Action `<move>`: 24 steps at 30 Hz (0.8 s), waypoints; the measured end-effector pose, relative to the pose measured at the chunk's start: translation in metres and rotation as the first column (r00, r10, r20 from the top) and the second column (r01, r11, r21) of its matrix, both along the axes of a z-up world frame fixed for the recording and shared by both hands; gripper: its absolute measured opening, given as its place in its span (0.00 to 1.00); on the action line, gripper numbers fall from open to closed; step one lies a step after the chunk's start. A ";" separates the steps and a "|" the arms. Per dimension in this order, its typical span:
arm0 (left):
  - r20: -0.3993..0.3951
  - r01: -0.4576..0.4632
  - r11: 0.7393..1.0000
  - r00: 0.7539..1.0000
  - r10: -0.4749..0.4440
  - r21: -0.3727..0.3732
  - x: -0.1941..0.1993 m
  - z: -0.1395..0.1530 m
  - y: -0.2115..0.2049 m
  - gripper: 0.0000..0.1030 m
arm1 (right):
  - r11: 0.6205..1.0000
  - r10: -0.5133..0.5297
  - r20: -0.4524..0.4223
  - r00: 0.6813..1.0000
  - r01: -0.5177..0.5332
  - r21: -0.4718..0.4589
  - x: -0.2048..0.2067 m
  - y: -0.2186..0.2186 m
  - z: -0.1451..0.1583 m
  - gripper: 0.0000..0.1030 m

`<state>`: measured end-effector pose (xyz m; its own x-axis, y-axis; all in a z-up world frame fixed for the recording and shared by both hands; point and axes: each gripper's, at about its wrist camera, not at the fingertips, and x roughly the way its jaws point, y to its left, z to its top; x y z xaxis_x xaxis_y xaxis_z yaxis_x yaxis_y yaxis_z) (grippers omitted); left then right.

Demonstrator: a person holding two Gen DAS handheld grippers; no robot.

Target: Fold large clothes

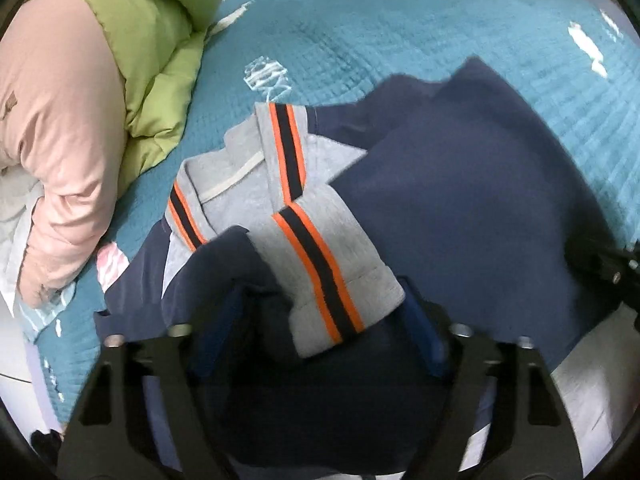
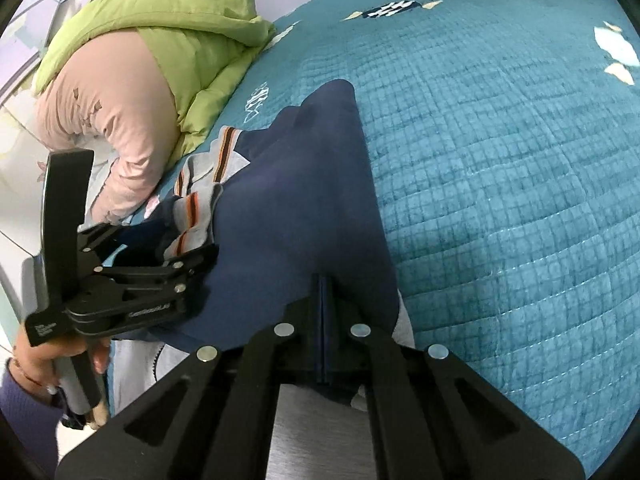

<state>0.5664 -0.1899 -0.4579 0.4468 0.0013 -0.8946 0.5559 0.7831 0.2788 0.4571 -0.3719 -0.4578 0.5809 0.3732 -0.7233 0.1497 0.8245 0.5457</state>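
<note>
A navy jacket [image 1: 460,208] with grey panels and orange-black stripes [image 1: 316,256] lies partly folded on the teal bedspread [image 1: 360,52]. My left gripper [image 1: 324,320] is open, its blue-padded fingers [image 1: 216,332] apart over the navy cloth and the grey striped cuff. In the right wrist view my right gripper [image 2: 326,300] is shut on a navy fold of the jacket [image 2: 296,208] and holds it up. The left gripper [image 2: 188,264] shows there at the left, over the striped part.
A green puffer jacket [image 1: 152,40] and a pink garment [image 1: 60,140] are piled at the left edge of the bed, also in the right wrist view [image 2: 168,28]. The teal quilt [image 2: 500,160] stretches to the right. A hand [image 2: 48,360] holds the left gripper's handle.
</note>
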 end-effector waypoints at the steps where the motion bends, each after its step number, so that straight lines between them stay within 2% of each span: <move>1: -0.001 -0.032 0.998 0.999 0.032 -0.046 0.003 0.008 0.007 0.49 | 1.000 0.001 0.000 1.000 -0.001 0.003 0.000 0.000 0.000 0.00; 2: -0.007 -0.060 0.993 0.998 0.060 -0.101 0.005 0.016 0.014 0.33 | 1.000 0.002 0.001 1.000 -0.002 0.003 -0.001 -0.001 0.000 0.00; 3: -0.014 -0.091 0.981 0.996 0.090 -0.170 0.008 0.026 0.026 0.25 | 1.000 0.003 0.002 1.000 -0.003 0.002 0.000 0.000 0.000 0.00; 4: -0.015 -0.121 0.961 0.993 0.121 -0.249 0.011 0.038 0.042 0.09 | 1.000 0.003 0.001 1.000 -0.003 0.003 0.000 0.000 0.000 0.00; 6: -0.035 -0.191 0.910 0.981 0.192 -0.368 0.015 0.056 0.075 0.09 | 1.000 0.000 0.001 1.000 0.000 0.008 0.000 -0.001 -0.001 0.00; 8: -0.086 -0.261 0.840 0.964 0.251 -0.476 0.016 0.069 0.112 0.09 | 1.000 0.000 0.002 1.000 0.000 0.009 0.000 -0.001 -0.001 0.00; 10: -0.121 -0.316 0.758 0.945 0.303 -0.570 0.011 0.077 0.153 0.09 | 1.000 0.000 0.002 1.000 0.000 0.007 0.000 -0.001 -0.001 0.00; 11: -0.150 -0.352 0.694 0.930 0.335 -0.628 0.006 0.079 0.182 0.09 | 1.000 0.000 0.003 1.000 0.000 0.004 0.000 -0.001 -0.001 0.00; 12: -0.173 -0.381 0.648 0.916 0.363 -0.660 0.002 0.078 0.202 0.09 | 1.000 0.000 0.003 1.000 0.000 0.003 0.000 -0.001 -0.002 0.00; 14: -0.229 -0.440 0.562 0.884 0.407 -0.700 -0.003 0.065 0.246 0.09 | 1.000 -0.001 0.005 1.000 0.001 0.001 0.000 -0.001 -0.002 0.00; 15: -0.258 -0.485 0.535 0.858 0.445 -0.691 -0.004 0.055 0.264 0.09 | 1.000 0.000 0.007 1.000 0.000 -0.001 0.000 0.000 -0.002 0.00; 16: -0.303 -0.554 0.494 0.812 0.499 -0.670 -0.005 0.041 0.286 0.09 | 1.000 -0.001 0.008 1.000 0.001 -0.002 0.000 0.000 -0.001 0.00; 17: -0.336 -0.589 0.459 0.785 0.521 -0.665 -0.007 0.031 0.299 0.12 | 1.000 -0.002 0.010 1.000 0.002 -0.003 -0.001 0.000 -0.001 0.00; 18: -0.363 -0.623 0.435 0.758 0.542 -0.650 -0.008 0.021 0.310 0.13 | 1.000 -0.001 0.011 1.000 0.002 -0.004 -0.001 0.000 -0.001 0.00; 19: -0.389 -0.672 0.418 0.715 0.581 -0.612 -0.011 0.010 0.322 0.13 | 1.000 -0.001 0.012 1.000 0.001 -0.005 -0.001 0.000 -0.001 0.00; 20: -0.391 -0.681 0.423 0.708 0.587 -0.598 -0.013 0.005 0.326 0.13 | 1.000 -0.001 0.013 1.000 0.001 -0.007 -0.001 0.000 -0.001 0.00; 22: -0.353 -0.660 0.448 0.725 0.592 -0.603 -0.018 0.011 0.326 0.17 | 1.000 -0.001 0.014 1.000 0.002 -0.021 -0.001 0.001 0.001 0.00; 24: -0.287 -0.607 0.497 0.765 0.576 -0.621 -0.022 0.026 0.315 0.19 | 0.998 -0.004 0.011 1.000 0.005 -0.061 -0.001 0.006 0.009 0.00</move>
